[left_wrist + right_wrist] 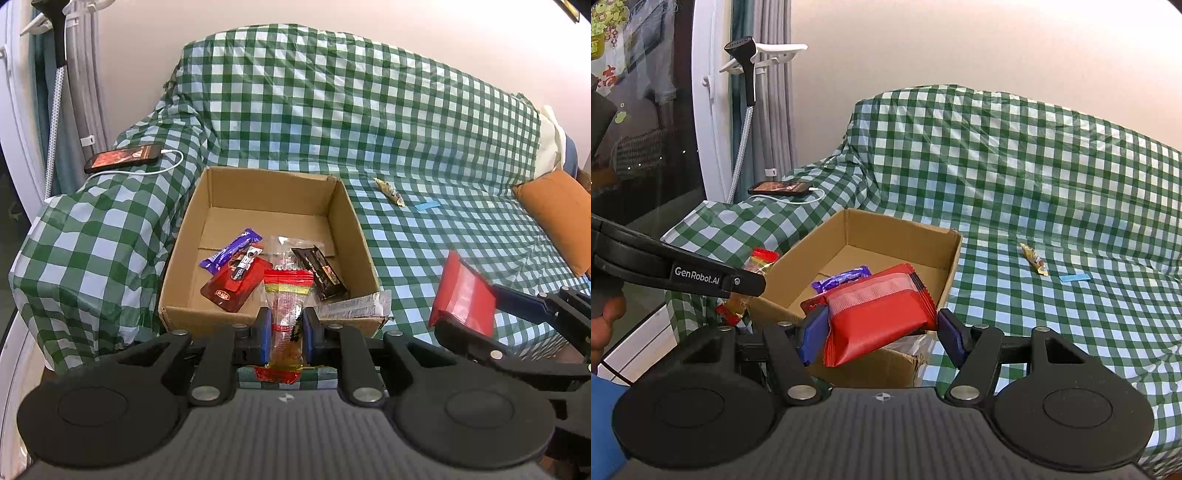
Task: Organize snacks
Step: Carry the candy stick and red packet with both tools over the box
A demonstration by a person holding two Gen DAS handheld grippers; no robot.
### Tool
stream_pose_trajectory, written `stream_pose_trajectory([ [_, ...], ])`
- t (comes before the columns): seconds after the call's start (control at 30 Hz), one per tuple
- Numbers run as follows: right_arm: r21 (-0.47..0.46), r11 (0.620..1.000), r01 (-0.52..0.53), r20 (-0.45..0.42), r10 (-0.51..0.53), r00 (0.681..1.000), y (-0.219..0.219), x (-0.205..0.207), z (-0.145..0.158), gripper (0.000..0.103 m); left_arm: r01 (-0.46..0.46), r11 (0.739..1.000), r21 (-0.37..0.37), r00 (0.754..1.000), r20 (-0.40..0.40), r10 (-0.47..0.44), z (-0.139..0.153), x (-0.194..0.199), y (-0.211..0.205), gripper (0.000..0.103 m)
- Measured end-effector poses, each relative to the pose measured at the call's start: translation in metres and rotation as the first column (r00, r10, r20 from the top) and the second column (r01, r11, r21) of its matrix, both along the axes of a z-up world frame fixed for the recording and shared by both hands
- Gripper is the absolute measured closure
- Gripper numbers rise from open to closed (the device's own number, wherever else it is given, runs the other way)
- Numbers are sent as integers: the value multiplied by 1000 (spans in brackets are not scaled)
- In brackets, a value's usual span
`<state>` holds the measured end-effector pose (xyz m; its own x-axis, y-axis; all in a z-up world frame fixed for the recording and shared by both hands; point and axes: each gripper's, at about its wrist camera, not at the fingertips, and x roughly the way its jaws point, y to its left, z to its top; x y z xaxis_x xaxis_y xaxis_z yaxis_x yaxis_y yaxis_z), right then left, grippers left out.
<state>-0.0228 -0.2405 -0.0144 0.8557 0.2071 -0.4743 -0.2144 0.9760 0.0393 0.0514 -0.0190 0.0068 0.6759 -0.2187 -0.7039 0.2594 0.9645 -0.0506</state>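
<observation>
An open cardboard box sits on the green checked sofa cover; it also shows in the right wrist view. Inside lie a purple bar, a red packet, a dark brown bar and a clear wrapper. My left gripper is shut on a clear snack packet with red ends, held over the box's near wall. My right gripper is shut on a red snack packet, by the box's near right corner; it shows in the left wrist view.
A gold-wrapped snack and a small blue strip lie on the sofa seat right of the box. A phone on a white cable rests on the left armrest. An orange cushion is at far right.
</observation>
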Motion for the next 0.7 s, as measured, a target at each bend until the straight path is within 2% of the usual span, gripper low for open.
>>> stream_pose_trajectory([
  [0.7,-35,999,-33,-92,29,995,8,46,-15,37,-30,1000,-1,998,-53,30,-14,52,4,84],
])
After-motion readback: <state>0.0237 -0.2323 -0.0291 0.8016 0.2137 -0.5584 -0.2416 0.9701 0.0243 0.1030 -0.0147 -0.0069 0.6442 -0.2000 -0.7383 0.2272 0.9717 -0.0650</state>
